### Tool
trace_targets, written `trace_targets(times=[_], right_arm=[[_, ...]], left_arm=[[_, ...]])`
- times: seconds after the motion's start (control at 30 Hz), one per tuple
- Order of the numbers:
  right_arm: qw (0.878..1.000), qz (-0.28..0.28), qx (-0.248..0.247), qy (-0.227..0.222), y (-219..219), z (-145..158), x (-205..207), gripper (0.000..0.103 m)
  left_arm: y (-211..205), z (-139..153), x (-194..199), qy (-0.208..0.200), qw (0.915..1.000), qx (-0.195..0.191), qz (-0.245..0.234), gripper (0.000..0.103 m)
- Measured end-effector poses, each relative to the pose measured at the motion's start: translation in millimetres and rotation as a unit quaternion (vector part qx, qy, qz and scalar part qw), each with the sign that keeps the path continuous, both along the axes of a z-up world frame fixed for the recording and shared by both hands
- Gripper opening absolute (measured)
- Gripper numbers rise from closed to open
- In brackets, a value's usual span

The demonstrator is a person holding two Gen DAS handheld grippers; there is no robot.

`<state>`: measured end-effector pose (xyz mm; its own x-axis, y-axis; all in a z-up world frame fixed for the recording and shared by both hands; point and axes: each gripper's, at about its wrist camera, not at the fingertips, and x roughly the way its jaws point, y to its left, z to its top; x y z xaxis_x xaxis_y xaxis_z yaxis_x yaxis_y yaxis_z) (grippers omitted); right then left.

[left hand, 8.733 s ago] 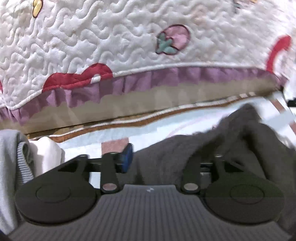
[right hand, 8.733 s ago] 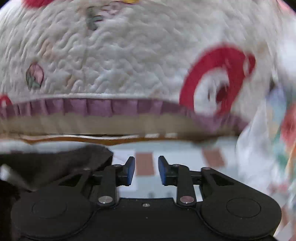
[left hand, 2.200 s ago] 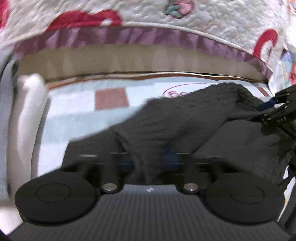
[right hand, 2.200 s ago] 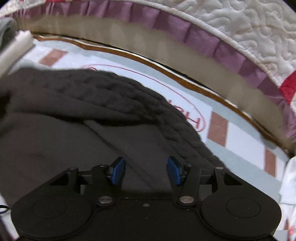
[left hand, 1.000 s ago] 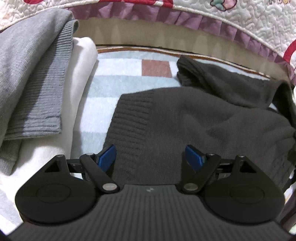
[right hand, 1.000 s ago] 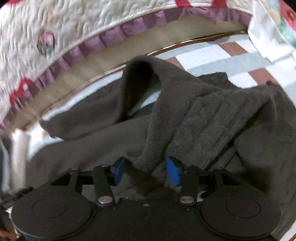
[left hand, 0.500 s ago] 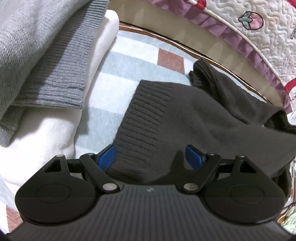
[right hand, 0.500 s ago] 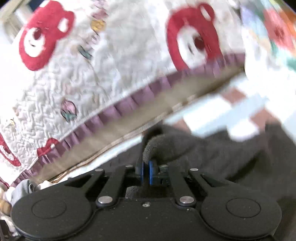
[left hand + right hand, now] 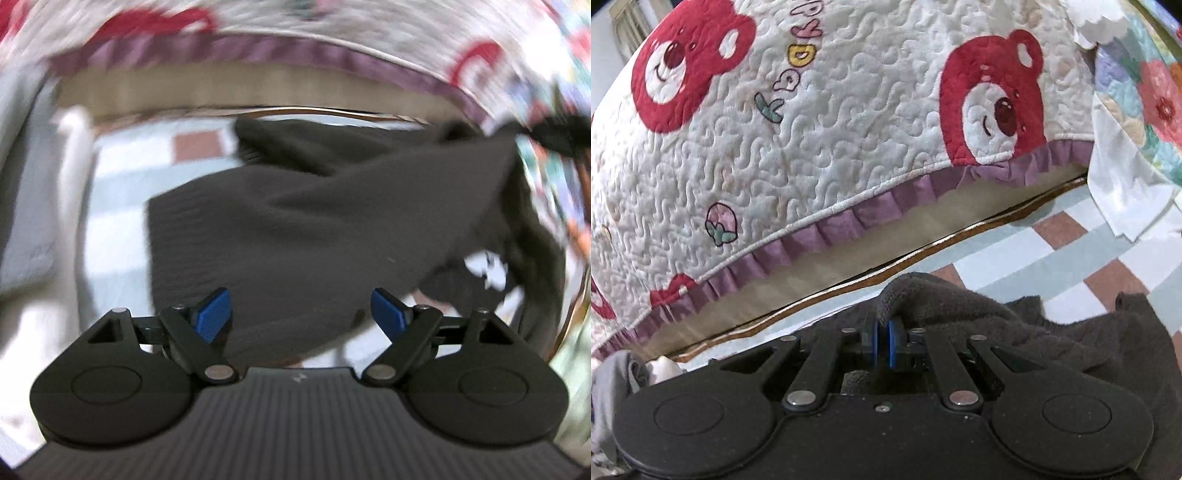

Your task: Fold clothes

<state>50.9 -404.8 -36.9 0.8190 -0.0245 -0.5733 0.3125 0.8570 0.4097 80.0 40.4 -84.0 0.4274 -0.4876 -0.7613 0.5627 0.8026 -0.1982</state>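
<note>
A dark grey knit sweater [image 9: 306, 229] lies on a checked mat [image 9: 122, 192], its right side pulled up off the mat toward the upper right. My left gripper [image 9: 301, 314] is open, its blue pads [image 9: 212, 314] wide apart just above the sweater's near edge. The left wrist view is blurred. My right gripper [image 9: 882, 341] is shut on a fold of the sweater [image 9: 1015, 325] and holds it lifted; the right gripper also shows at the far right of the left wrist view [image 9: 554, 133].
A quilted white bedspread with red bears and a purple frill [image 9: 831, 147] hangs behind the mat. Folded grey and white clothes [image 9: 44, 206] are stacked at the left. A floral cloth [image 9: 1137, 110] hangs at the right.
My right gripper has closed on a fold of the sweater and lifted it. The sweater's right side has risen off the mat. My left gripper has swung and stays open.
</note>
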Motion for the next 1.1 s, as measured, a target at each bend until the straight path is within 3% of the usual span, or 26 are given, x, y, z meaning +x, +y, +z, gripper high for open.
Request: trace_targets(times=[0.13, 0.33, 0.5, 0.53, 0.63, 0.67, 0.77, 0.9, 1.1], right_arm=[[1.000, 0.003, 0.009, -0.002, -0.5, -1.4, -0.1, 0.007], [0.999, 0.008, 0.032, -0.012, -3.2, -5.8, -6.9, 0.007], [0.998, 0.009, 0.050, -0.029, -8.8, -4.6, -10.2, 0.007], [0.998, 0.009, 0.050, -0.033, -10.0, -3.8, -11.2, 0.007], [0.998, 0.015, 0.050, -0.044, -14.7, 0.5, -12.3, 0.007], [0.997, 0.016, 0.050, -0.049, -16.8, 2.7, -12.3, 0.007], [0.996, 0.021, 0.053, -0.066, -23.6, 8.7, -12.5, 0.007], [0.996, 0.033, 0.047, -0.071, -25.3, 10.6, -17.9, 0.007], [0.995, 0.086, 0.038, -0.026, -11.1, -6.4, -46.7, 0.007]], left_arm=[[-18.9, -9.1, -11.0, -0.016, 0.9986, 0.025, -0.043, 0.083], [-41.7, -38.0, 4.6, -0.037, 0.9960, 0.076, -0.028, 0.084], [-55.9, -41.0, 3.4, -0.139, 0.9832, 0.118, -0.004, 0.084], [-57.4, -41.1, 3.7, -0.153, 0.9810, 0.120, -0.003, 0.076], [-60.4, -44.6, 8.2, -0.149, 0.9834, 0.103, -0.009, 0.028], [-61.5, -43.3, 7.6, -0.150, 0.9837, 0.100, -0.008, 0.021], [-65.3, -30.8, 2.4, -0.180, 0.9784, 0.101, 0.002, 0.014], [-59.8, 1.3, -0.7, -0.236, 0.9664, 0.085, 0.058, 0.013], [-50.2, 52.5, -21.5, -0.272, 0.9541, 0.042, 0.118, 0.013]])
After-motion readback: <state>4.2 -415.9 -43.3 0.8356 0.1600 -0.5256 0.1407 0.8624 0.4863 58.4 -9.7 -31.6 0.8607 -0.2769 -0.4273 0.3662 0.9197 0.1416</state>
